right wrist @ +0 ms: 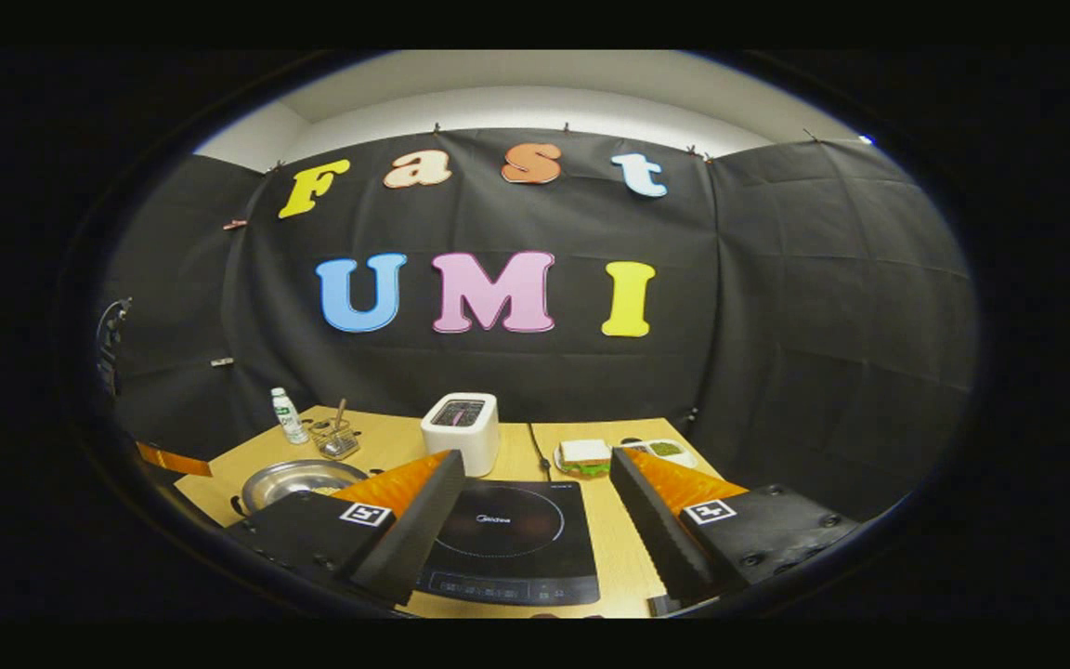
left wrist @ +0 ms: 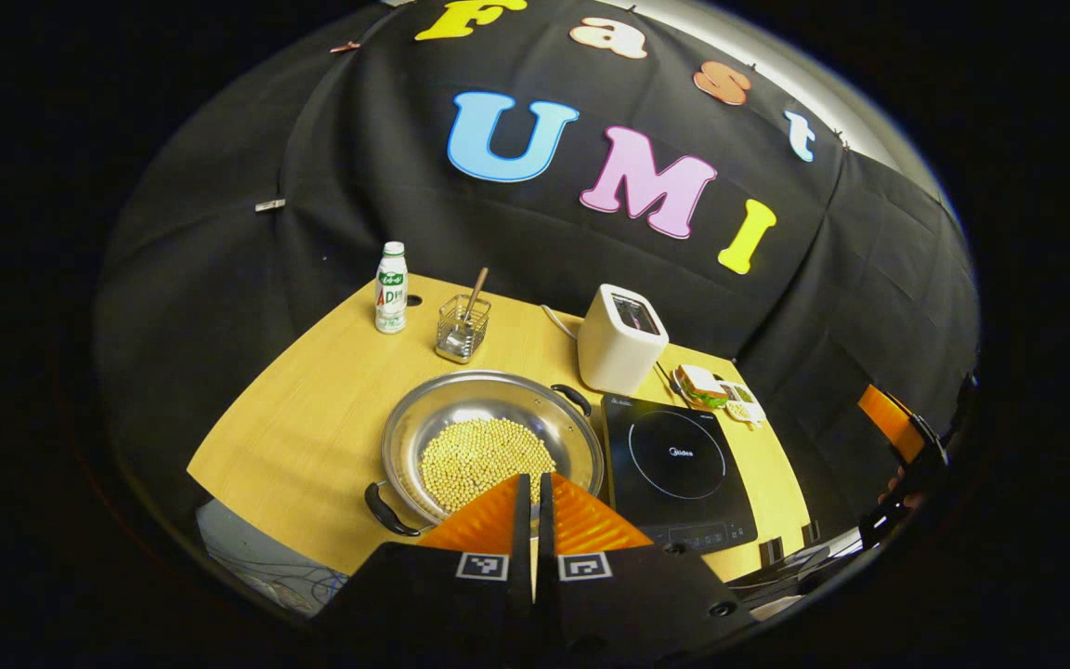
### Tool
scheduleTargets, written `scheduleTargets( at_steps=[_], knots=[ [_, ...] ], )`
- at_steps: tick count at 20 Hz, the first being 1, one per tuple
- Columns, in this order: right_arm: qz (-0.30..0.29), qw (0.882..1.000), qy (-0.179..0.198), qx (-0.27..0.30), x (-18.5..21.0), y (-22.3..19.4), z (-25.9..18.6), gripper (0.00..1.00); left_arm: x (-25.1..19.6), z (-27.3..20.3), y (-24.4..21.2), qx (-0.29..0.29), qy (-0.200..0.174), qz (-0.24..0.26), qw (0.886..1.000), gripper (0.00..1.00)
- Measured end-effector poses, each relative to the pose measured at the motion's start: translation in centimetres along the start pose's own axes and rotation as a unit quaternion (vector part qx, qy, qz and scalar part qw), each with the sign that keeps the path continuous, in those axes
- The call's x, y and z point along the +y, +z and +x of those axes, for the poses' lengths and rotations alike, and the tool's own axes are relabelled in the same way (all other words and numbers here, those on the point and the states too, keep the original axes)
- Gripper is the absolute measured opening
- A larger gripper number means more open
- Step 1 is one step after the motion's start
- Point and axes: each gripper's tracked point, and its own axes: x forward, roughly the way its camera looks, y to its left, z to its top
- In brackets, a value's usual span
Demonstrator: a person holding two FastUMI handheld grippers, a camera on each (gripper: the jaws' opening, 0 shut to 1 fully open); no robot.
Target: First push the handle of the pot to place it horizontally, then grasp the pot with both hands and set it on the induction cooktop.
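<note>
Broadly, a wooden table (left wrist: pixel 312 418) fills the booth floor, carrying a black induction cooktop (left wrist: pixel 679 469) at its near right. Just left of it, apart from the glass, sits the steel pot (left wrist: pixel 489 446) holding pale beans, one black handle (left wrist: pixel 388 511) toward the near left, the other toward the toaster (left wrist: pixel 620 336). Above the pot's near rim hangs the left gripper (left wrist: pixel 535 497), jaws nearly together, gripping nothing. Over the cooktop hangs the right gripper (right wrist: pixel 535 497), jaws spread wide. Farther back stand a bottle (left wrist: pixel 391 288), a wire holder (left wrist: pixel 462 327) and a sandwich (left wrist: pixel 702 386).
</note>
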Motion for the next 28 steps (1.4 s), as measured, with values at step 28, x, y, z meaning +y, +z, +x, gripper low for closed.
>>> scheduleTargets(
  at_steps=[28],
  knots=[
    [0.016,0.995,-0.055,0.081,3.6,-5.9,-0.8,0.98,8.7,6.8,-13.4,0.206,-0.028,0.068,0.976,0.05]
  ],
)
